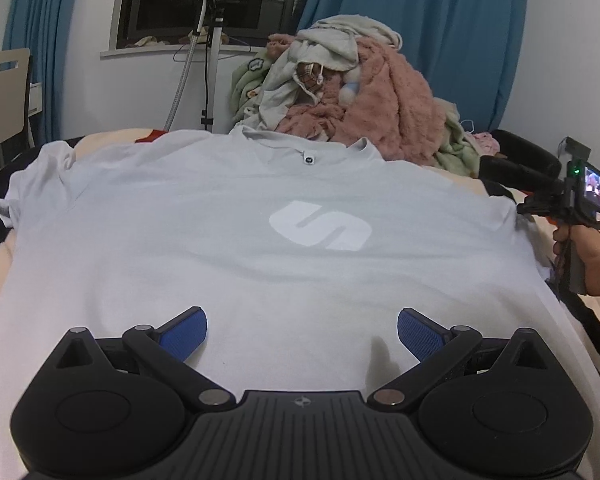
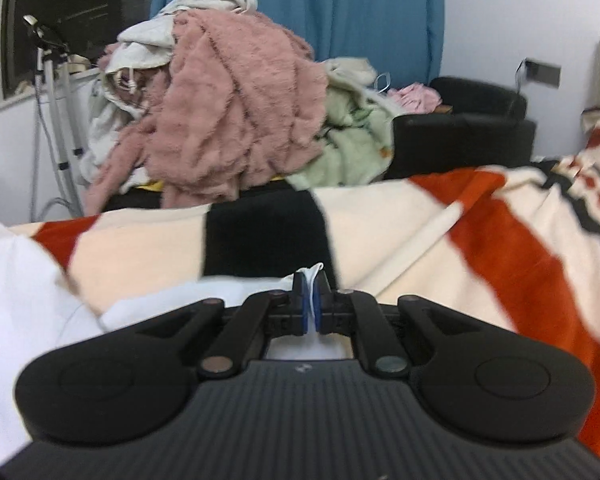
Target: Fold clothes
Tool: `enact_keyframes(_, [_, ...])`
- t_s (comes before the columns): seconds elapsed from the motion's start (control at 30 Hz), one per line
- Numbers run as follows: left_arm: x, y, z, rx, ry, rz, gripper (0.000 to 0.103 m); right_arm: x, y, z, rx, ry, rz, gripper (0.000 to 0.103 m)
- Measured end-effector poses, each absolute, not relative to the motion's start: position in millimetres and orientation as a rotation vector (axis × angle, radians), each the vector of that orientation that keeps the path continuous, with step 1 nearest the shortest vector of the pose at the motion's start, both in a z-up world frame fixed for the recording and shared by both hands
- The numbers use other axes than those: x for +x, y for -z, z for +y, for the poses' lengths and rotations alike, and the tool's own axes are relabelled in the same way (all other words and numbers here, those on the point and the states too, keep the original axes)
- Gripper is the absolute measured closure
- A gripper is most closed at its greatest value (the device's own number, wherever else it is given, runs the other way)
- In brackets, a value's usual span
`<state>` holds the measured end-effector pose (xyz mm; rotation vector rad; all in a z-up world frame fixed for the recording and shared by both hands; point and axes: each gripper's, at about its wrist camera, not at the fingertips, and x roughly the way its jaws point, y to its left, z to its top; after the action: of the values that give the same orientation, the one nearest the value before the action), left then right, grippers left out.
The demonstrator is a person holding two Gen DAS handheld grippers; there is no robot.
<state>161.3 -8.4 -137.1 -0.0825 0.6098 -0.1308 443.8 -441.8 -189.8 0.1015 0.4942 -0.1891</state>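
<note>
A pale grey-white T-shirt (image 1: 204, 240) with a white S logo lies flat and face up on the bed, collar at the far side. My left gripper (image 1: 302, 332) is open and empty above the shirt's lower middle. My right gripper (image 2: 311, 300) is shut on a pinch of the T-shirt's white fabric (image 2: 312, 276). In the left wrist view the right gripper (image 1: 540, 204) sits at the shirt's right sleeve edge, held by a hand. More of the shirt (image 2: 16, 280) shows at the left of the right wrist view.
A striped cream, red and black blanket (image 2: 480, 232) covers the bed. A heap of pink, green and white clothes (image 1: 364, 92) stands behind the shirt. A tripod stand (image 1: 212, 60) is by the window. A black armchair (image 2: 472, 128) is at the far right.
</note>
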Motion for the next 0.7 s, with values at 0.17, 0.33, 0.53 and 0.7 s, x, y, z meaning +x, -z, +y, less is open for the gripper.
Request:
enact_keyframes(0.17, [163.2,142.0,-6.0,-0.094,0.134,0.636,0.001,409.4,164.4,-421.4,0.120,0.170,0.468,0.030])
enact_keyframes(0.33, [145.5,132.9,-4.8,-0.102,0.163,0.597,0.001,337.3,116.4,-401.4,0.191,0.110,0.406,0.032])
enact_keyframes(0.53, [104.0,113.6,-13.3,-0.059,0.242,0.527,0.004,205.0,64.8,-369.5,0.259,0.065,0.328,0.032])
enact_keyframes(0.7, [56.9,93.0,-24.3,-0.054,0.367,0.504,0.006,98.4,40.9,-339.6,0.315,0.035,0.384,0.031])
